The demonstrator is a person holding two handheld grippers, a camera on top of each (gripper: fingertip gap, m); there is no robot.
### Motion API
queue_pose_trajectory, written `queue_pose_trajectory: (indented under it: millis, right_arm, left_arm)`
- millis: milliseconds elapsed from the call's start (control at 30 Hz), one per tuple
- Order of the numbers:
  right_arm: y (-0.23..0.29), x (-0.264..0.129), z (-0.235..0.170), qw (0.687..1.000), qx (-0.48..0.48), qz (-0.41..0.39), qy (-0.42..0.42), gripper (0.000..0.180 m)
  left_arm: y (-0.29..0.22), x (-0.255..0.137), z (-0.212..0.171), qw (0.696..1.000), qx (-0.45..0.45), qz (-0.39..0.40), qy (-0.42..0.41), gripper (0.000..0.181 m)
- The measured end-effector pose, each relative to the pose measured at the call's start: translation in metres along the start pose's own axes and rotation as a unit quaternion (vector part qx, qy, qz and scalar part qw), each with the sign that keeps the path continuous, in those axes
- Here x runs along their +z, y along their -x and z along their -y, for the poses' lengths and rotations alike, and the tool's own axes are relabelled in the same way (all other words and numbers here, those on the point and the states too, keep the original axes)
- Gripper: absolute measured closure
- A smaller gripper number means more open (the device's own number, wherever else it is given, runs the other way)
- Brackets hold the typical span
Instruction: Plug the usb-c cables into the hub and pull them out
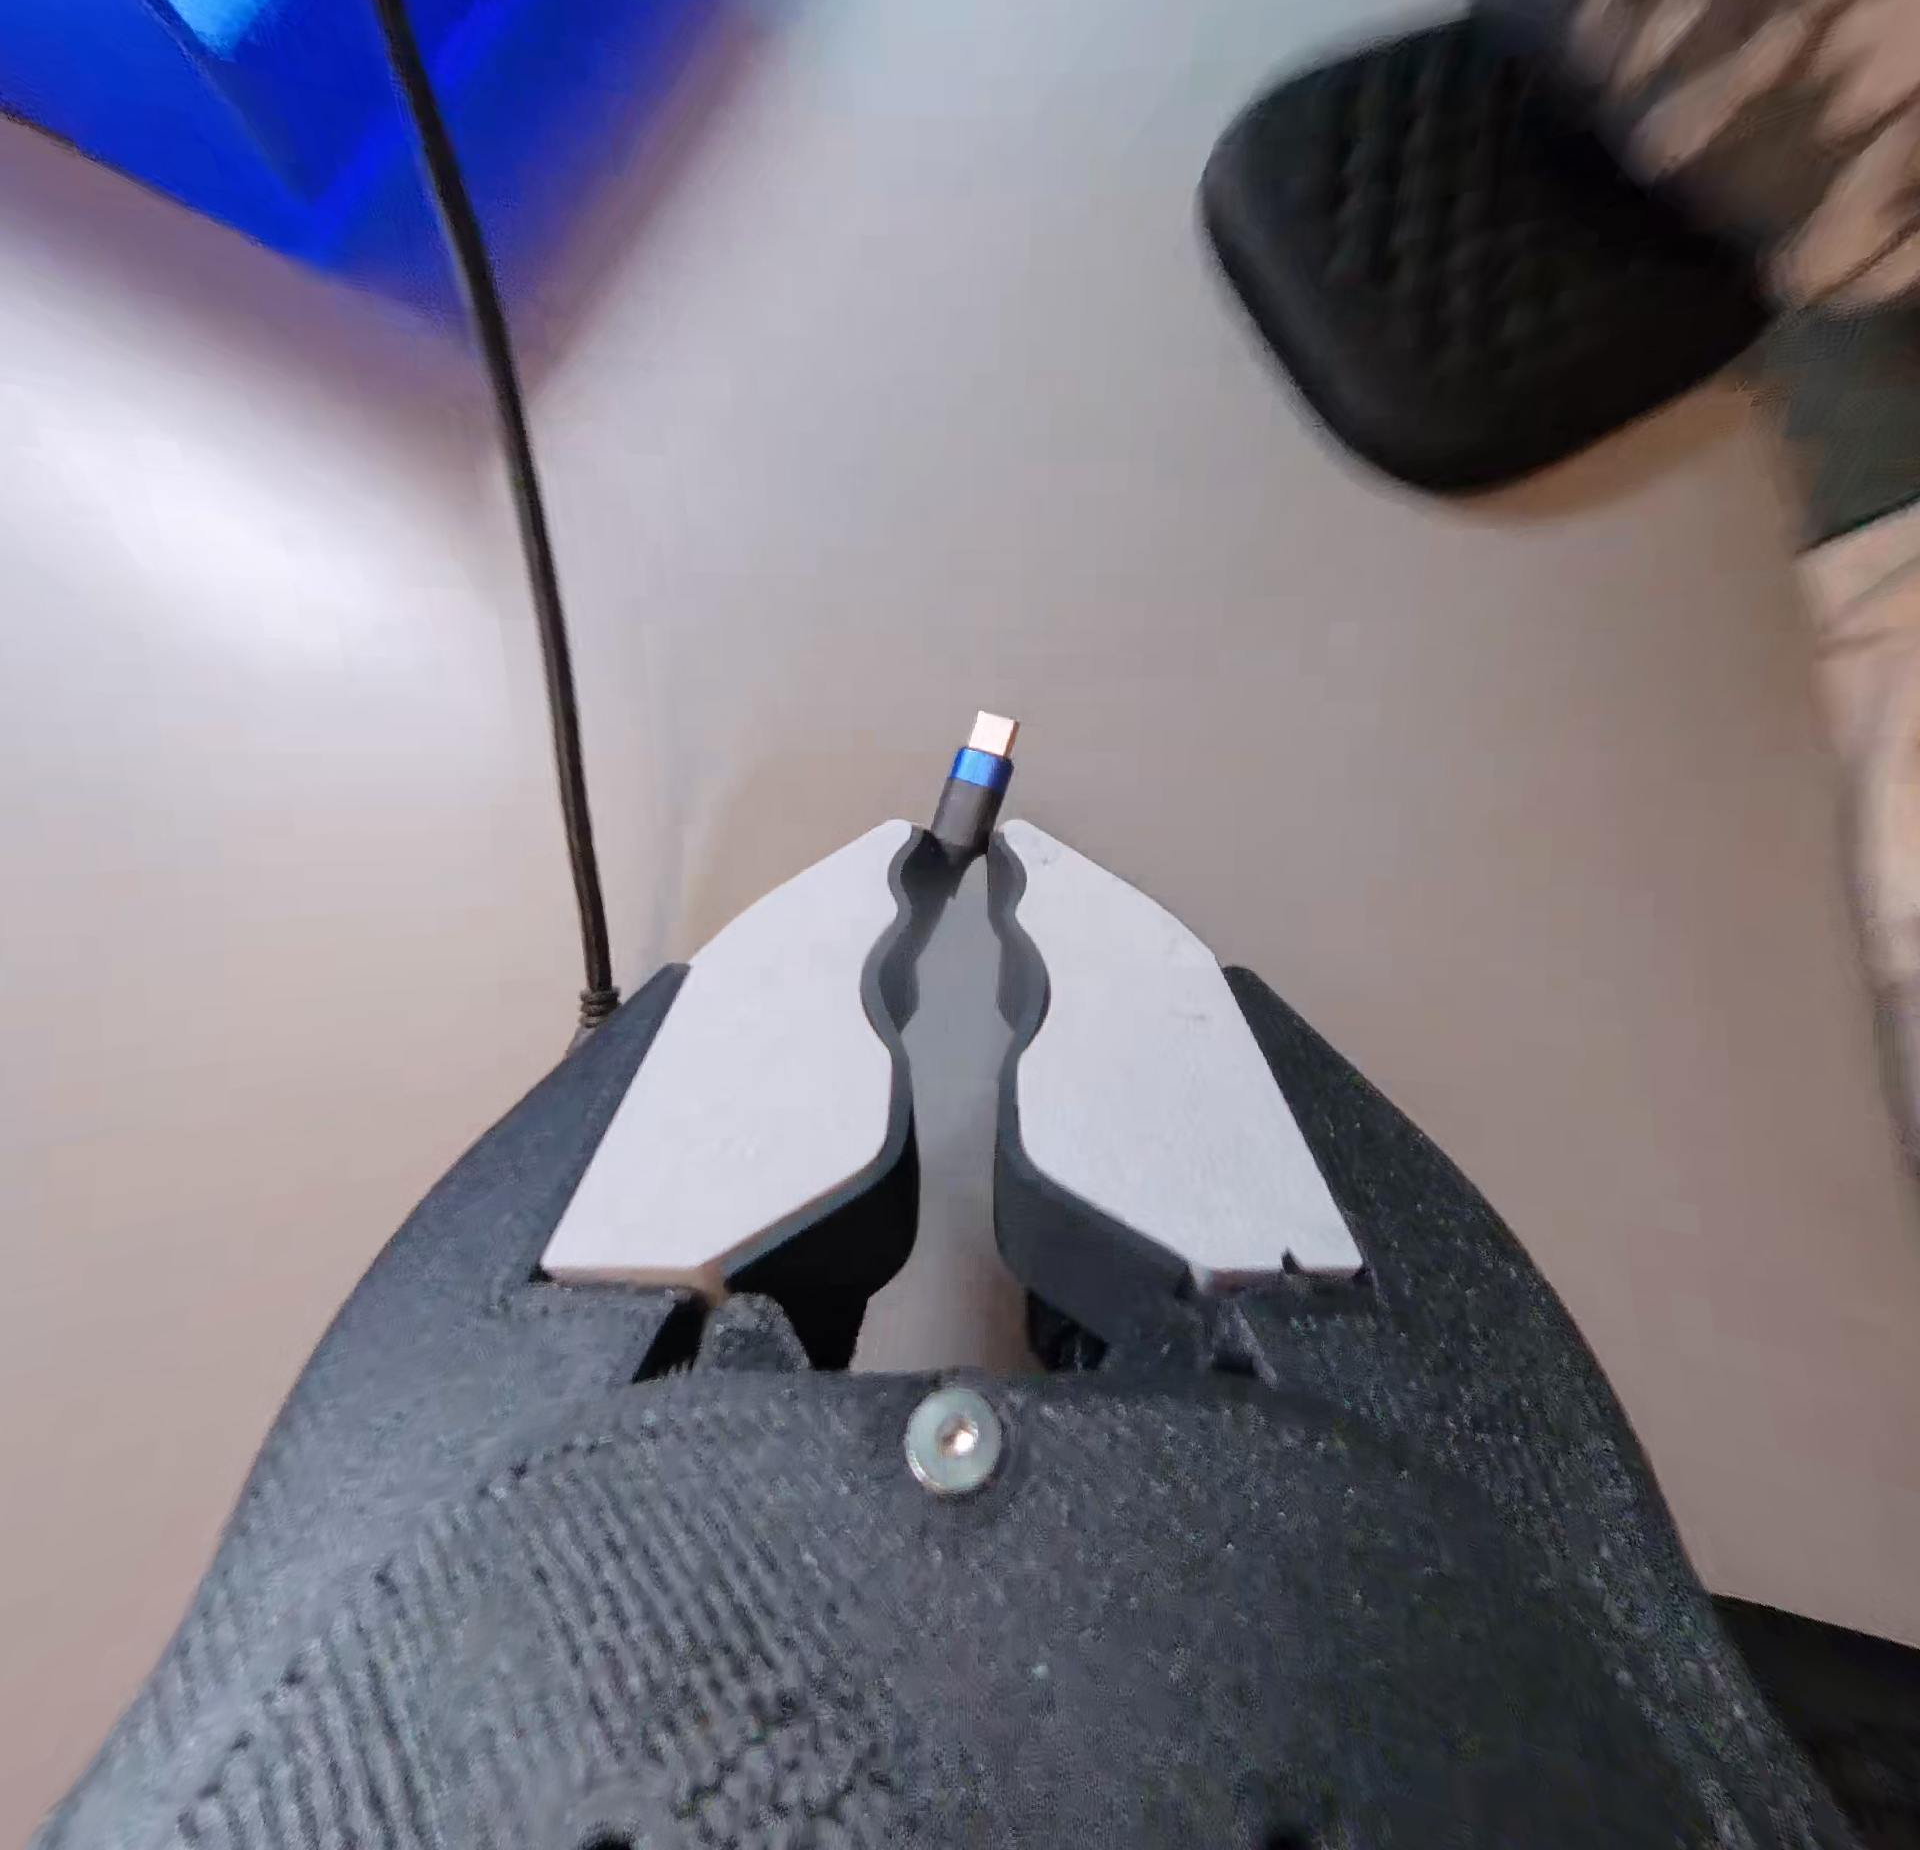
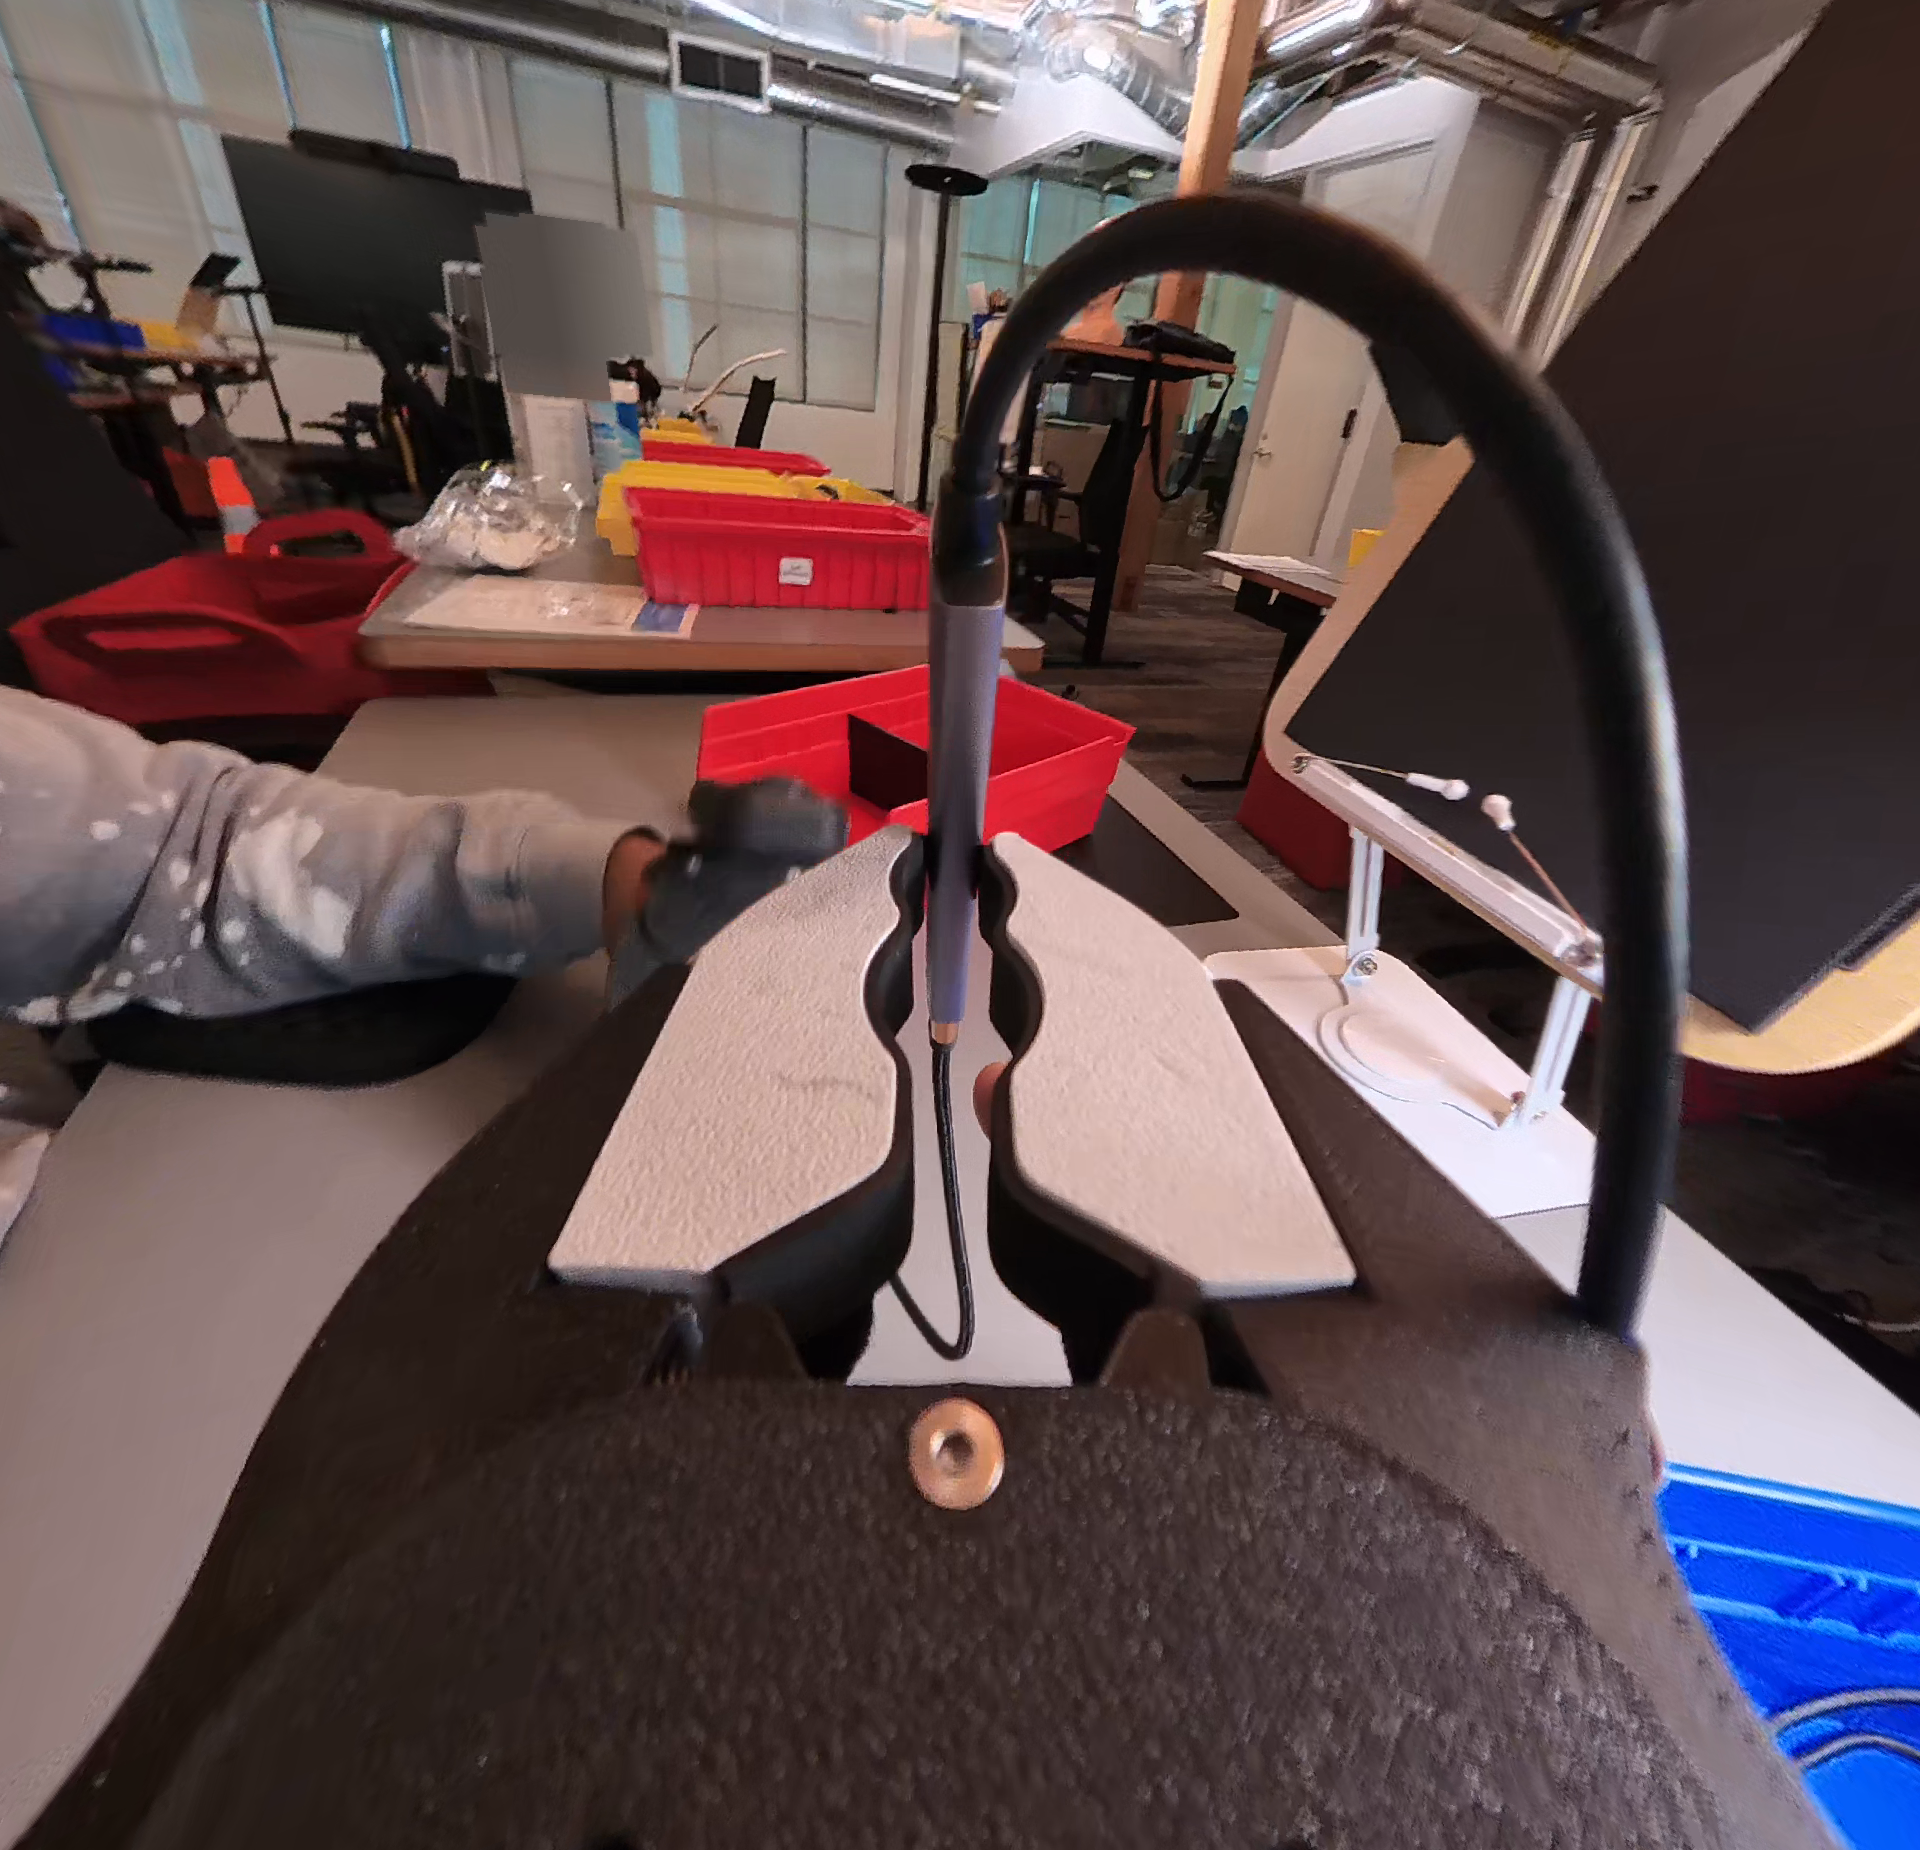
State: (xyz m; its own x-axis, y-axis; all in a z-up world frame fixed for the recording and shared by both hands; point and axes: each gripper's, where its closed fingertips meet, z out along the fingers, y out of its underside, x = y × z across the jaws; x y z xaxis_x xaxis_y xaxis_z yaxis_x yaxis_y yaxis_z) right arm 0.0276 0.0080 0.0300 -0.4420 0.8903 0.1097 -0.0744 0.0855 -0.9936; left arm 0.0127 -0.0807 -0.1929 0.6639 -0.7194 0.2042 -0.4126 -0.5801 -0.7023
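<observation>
Blue bin (image 1: 343, 117): I see it blurred, far ahead and to the left of my left tongs, on the pale worktop (image 1: 935, 450).

Thin black cable (image 1: 520, 512): it runs from the top of the left wrist view down to the left flank of the left tongs, where it drops out of sight behind the black body.

Left tongs (image 1: 958, 844): clamped at the very tips on a usb-c plug (image 1: 977, 784). The plug has a dark shell with a blue ring, and its metal end pokes forward past the tips, tilted slightly right and free of any socket.

Other gripper (image 1: 1455, 273): I see it as a blurred black shape ahead and to the right of the left tongs, with a patterned sleeve behind it.

Sleeve and gloved hand (image 2: 727, 855): in the right wrist view they reach in from the left, just beyond the left finger of my right tongs.

Right tongs (image 2: 956, 870): clamped on the hub (image 2: 964, 720), a slim grey body seen edge-on, standing upright between the tips.

Hub lead (image 2: 1507, 512): a thick black cable leaves the top of the hub and arches over to the right, down behind the right tongs.

Lower cable (image 2: 954, 1208): a thin black one hangs from the hub's near end, between the fingers.

Red bin (image 2: 1039, 761): just behind the hub, on the worktop.
</observation>
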Motion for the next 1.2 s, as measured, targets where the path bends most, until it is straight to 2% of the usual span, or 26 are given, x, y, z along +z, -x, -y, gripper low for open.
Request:
queue_pose_trajectory:
  millis: [33, 133, 300, 500, 733, 1200]
  right_arm:
    - [0.004, 0.0, -0.003, 1.0, -0.007, 0.01, 0.008, 0.171]
    - [0.019, 0.004, -0.018, 0.997, -0.021, 0.055, 0.045, 0.171]
    - [0.054, 0.018, -0.046, 0.983, -0.046, 0.139, 0.112, 0.171]
    - [0.08, 0.037, -0.074, 0.962, -0.096, 0.179, 0.184, 0.171]
    - [0.097, 0.047, -0.087, 0.945, -0.139, 0.195, 0.222, 0.171]
    - [0.109, 0.051, -0.101, 0.925, -0.178, 0.202, 0.268, 0.171]
  left_arm:
    - [-0.004, -0.013, 0.012, 0.999, -0.013, -0.017, -0.038, 0.17]
    - [-0.017, -0.053, 0.044, 0.988, -0.045, -0.065, -0.133, 0.17]
    - [-0.033, -0.085, 0.068, 0.967, -0.11, -0.124, -0.192, 0.17]
    - [-0.049, -0.083, 0.073, 0.951, -0.164, -0.193, -0.18, 0.17]
    - [-0.041, -0.074, 0.058, 0.941, -0.217, -0.213, -0.152, 0.17]
    - [-0.04, -0.059, 0.037, 0.943, -0.232, -0.218, -0.097, 0.171]
